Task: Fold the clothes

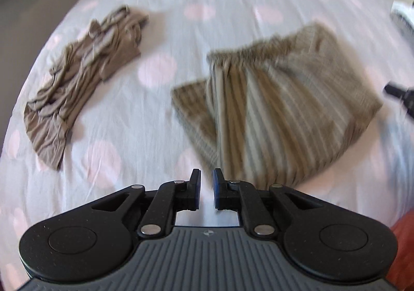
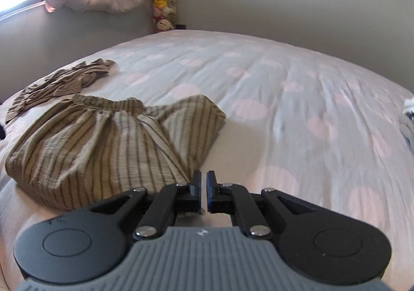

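The striped garment [image 1: 279, 99] lies folded at centre right on the bedsheet [image 1: 165, 141], long axis running lower left to upper right, gathered waistband toward the top; left gripper [image 1: 206, 188] slightly parted, empty; right gripper [image 2: 203, 191] nearly pressed together, empty.

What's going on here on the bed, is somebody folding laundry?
Yes, a person is folding clothes with a pair of handheld tongs. The striped garment with the gathered waistband lies partly folded on the dotted bedsheet. A plain brown garment sits crumpled beside it, not yet folded. The left tongs and right tongs both hover at the striped piece's near edge, jaws almost together, with nothing between them.
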Demonstrator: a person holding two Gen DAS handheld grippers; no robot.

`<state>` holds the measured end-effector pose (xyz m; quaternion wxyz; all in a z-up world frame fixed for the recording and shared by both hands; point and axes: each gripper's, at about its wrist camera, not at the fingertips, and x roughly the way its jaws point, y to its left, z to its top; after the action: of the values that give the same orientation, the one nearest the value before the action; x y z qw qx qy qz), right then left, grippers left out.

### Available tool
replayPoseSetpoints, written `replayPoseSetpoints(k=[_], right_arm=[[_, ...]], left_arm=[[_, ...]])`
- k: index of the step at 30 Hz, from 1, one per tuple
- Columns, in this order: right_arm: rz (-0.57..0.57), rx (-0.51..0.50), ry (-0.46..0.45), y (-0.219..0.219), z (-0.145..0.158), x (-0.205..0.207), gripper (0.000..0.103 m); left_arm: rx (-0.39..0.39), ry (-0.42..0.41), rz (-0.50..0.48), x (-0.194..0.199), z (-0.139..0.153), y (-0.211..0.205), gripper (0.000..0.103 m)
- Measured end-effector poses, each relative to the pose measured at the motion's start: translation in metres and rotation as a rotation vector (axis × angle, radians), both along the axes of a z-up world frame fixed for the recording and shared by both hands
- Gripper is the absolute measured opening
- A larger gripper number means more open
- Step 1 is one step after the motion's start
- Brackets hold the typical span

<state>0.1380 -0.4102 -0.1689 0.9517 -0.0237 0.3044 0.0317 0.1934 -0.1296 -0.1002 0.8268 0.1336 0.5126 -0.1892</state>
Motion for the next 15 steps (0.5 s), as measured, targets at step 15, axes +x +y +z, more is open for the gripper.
replayPoseSetpoints(k=[15], right_arm=[[0.259, -0.008, 0.032, 0.073, -0.010, 0.054, 0.009]], left_arm=[[-0.207, 0.003, 0.137, 0.045, -0.055, -0.017, 0.008]])
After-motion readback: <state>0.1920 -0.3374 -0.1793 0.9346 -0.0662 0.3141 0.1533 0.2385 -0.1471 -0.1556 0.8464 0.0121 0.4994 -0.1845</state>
